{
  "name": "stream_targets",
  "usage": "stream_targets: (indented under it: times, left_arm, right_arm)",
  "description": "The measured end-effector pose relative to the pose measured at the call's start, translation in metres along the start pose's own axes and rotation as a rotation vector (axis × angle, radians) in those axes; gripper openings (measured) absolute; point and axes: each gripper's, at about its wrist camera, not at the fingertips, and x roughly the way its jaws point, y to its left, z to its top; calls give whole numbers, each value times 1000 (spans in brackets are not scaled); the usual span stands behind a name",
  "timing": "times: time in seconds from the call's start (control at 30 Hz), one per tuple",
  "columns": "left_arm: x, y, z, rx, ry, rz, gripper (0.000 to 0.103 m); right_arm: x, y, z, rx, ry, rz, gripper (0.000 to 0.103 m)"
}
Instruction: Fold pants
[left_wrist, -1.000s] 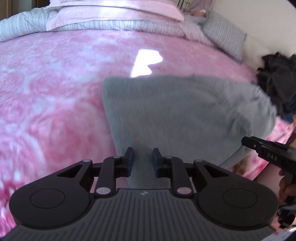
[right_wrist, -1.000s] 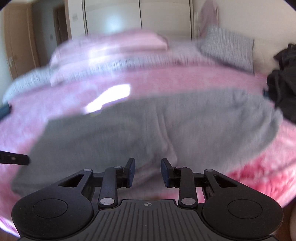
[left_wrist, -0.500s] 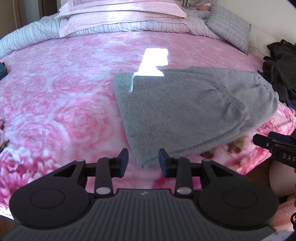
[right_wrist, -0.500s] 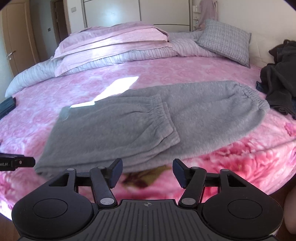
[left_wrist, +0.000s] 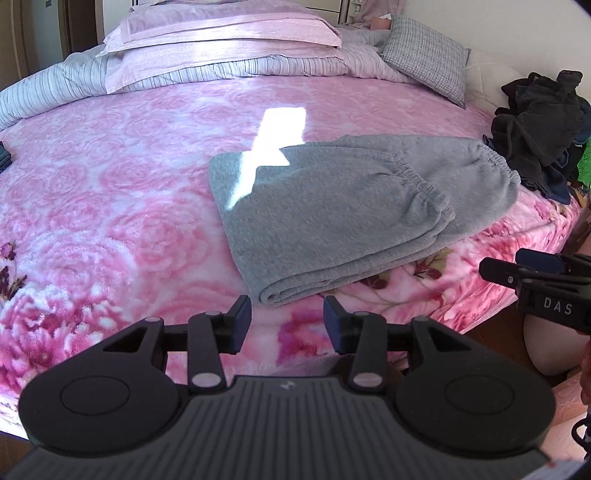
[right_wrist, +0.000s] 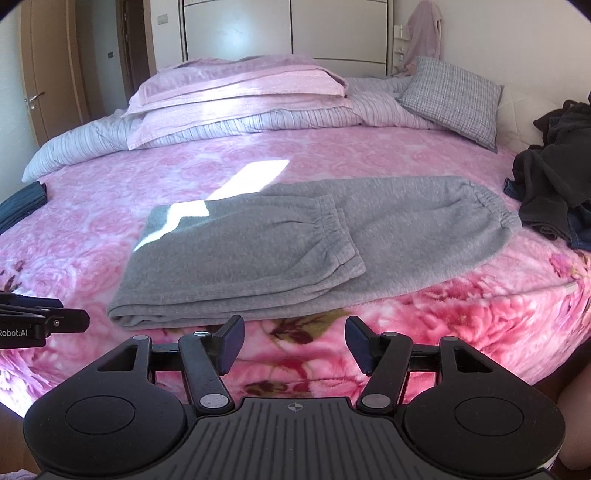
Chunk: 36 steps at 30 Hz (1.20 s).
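Grey sweatpants (left_wrist: 332, 214) (right_wrist: 295, 251) lie folded over on the pink rose blanket (left_wrist: 110, 206) near the bed's front edge, the leg cuffs resting on top and the elastic waistband at the right. My left gripper (left_wrist: 287, 320) hovers just short of the fold's near left corner; its jaws are opening, with nothing between them. Above the blanket's front edge my right gripper (right_wrist: 294, 343) stands open and empty, below the pants' near edge. Each gripper's tip shows at the edge of the other's view.
A heap of dark clothes (right_wrist: 554, 184) lies on the bed's right side. Pink and striped bedding with pillows (right_wrist: 240, 96) is stacked at the far end. A dark folded item (right_wrist: 22, 203) sits at the left edge. The bed's front edge drops off just below the grippers.
Both grippers have let go of the grey fabric, opened, and drawn back and up from the pants. The pants now lie flat and still.
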Motion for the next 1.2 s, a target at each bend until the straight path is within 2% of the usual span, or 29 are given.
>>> stream_targets:
  times: [0.2, 0.6, 0.73, 0.87, 0.97, 1.07, 1.13, 1.2]
  left_arm:
    - [7, 14, -8, -18, 34, 14, 38]
    - [29, 44, -16, -65, 97, 40, 39]
    - [39, 58, -19, -93, 118, 54, 39]
    - [44, 74, -23, -125, 125, 64, 40]
    - [48, 84, -25, -140, 132, 77, 41]
    - [50, 92, -26, -149, 135, 73, 41]
    - [52, 94, -26, -152, 138, 66, 41]
    - [55, 95, -26, -154, 140, 64, 41]
  right_arm:
    - [-2, 7, -4, -33, -56, 20, 58]
    - [31, 53, -17, -232, -47, 127, 58]
    - [49, 81, -32, -413, -66, 174, 58]
    - [66, 113, -51, -649, -133, 150, 58]
    - [79, 130, -57, -773, -192, 129, 58]
    - [95, 143, -64, -884, -197, 140, 61]
    - [107, 151, -73, -976, -177, 132, 62]
    - [116, 155, -83, -1038, -193, 113, 62]
